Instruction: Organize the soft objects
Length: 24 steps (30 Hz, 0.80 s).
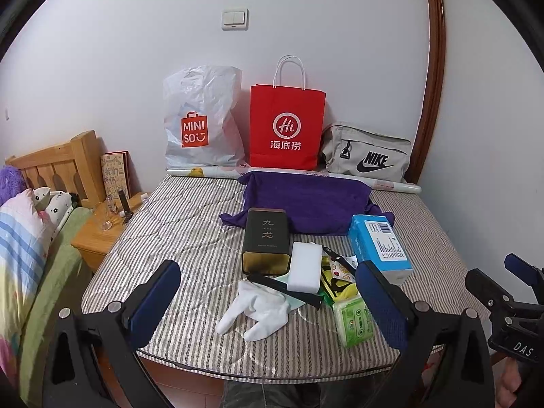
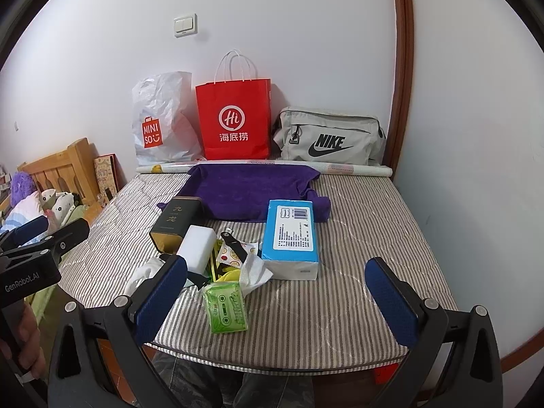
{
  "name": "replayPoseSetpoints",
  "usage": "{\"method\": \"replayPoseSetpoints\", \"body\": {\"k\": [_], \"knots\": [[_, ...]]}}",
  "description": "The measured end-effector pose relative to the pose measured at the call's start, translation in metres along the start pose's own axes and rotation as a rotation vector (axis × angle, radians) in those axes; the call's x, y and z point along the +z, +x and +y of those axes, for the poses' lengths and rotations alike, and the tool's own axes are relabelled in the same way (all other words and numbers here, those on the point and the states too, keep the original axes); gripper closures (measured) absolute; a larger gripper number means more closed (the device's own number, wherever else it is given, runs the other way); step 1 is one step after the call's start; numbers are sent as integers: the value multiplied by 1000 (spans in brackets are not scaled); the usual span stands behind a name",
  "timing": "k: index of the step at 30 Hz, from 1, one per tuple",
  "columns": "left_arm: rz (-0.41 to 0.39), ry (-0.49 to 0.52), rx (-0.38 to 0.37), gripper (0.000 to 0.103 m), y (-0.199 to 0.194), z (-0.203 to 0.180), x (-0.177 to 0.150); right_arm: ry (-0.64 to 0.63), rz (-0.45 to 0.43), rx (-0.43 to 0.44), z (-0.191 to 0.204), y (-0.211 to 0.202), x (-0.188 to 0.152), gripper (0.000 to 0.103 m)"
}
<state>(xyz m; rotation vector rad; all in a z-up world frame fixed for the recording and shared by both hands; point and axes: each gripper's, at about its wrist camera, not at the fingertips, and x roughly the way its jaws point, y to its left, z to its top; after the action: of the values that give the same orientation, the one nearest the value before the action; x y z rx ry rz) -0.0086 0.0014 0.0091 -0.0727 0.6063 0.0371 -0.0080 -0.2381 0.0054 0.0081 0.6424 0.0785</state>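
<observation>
Striped mattress carries a clutter pile ahead of both grippers. Left gripper spread wide, empty; white socks lie between its fingers. Right gripper spread wide, empty; green tissue pack just inside its left finger, purple towel beyond.

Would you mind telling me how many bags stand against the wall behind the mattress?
3: white plastic Miniso bag on the left, red paper handled bag in the middle, grey Nike pouch on the right. Nothing suggests another behind them.
</observation>
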Motion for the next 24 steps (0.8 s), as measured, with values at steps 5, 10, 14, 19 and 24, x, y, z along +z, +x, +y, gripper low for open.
{"method": "replayPoseSetpoints", "body": {"k": [5,10,14,19,24], "knots": [[0,-1,3,0,-1,1,-1,1,-4,0,0,-1,-1,0],[0,-1,3,0,-1,1,-1,-3,-7,0,1,-3,-2,0],[1,-2,3,0,-1,1,0,-10,-3,2,3,-2,-3,0],[3,0,3,0,-1,1,0,-20,0,6,3,-1,-5,0],[2,-1,3,0,-2,1,-1,-25,0,6,5,-2,-5,0]]}}
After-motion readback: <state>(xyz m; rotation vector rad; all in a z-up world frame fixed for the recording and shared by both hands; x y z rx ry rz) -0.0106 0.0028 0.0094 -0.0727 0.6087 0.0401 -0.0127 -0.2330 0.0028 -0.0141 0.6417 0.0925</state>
